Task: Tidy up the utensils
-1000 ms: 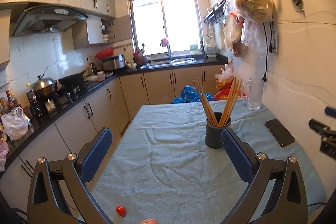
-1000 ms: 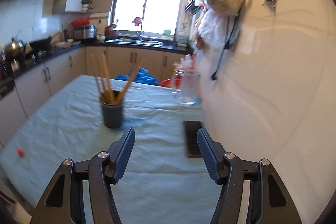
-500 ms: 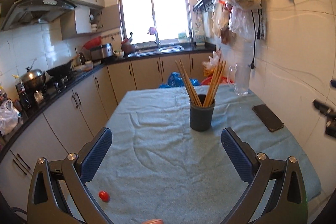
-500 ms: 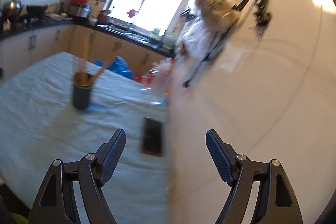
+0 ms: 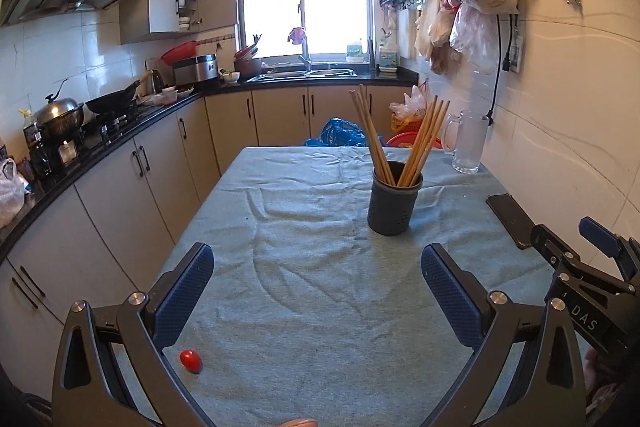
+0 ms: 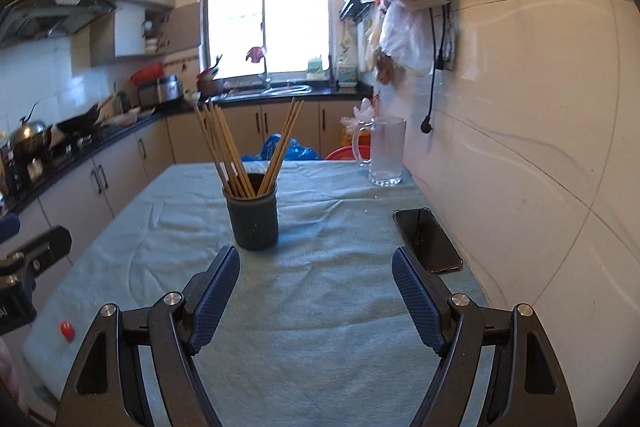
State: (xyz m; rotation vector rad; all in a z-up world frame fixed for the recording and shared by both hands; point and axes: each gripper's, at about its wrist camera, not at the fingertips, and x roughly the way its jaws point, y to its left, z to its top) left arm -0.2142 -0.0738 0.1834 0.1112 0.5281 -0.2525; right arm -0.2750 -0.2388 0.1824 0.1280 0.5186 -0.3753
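Note:
A dark round holder (image 5: 394, 201) stands upright on the blue-green tablecloth (image 5: 304, 291), with several wooden chopsticks (image 5: 400, 139) fanned out of it. It also shows in the right wrist view (image 6: 254, 217), with the chopsticks (image 6: 240, 147). My left gripper (image 5: 318, 291) is open and empty, held near the table's front, short of the holder. My right gripper (image 6: 316, 295) is open and empty, also short of the holder, and shows at the right edge of the left wrist view (image 5: 576, 259).
A black phone (image 6: 426, 239) lies on the cloth by the right wall. A glass mug (image 6: 386, 151) stands at the far right corner. A small red ball (image 5: 190, 360) lies near the front left edge. Kitchen cabinets run along the left.
The right gripper swung toward the wall and back to face the holder. The left gripper's view shifted so the holder sits nearer the centre. Both stay open.

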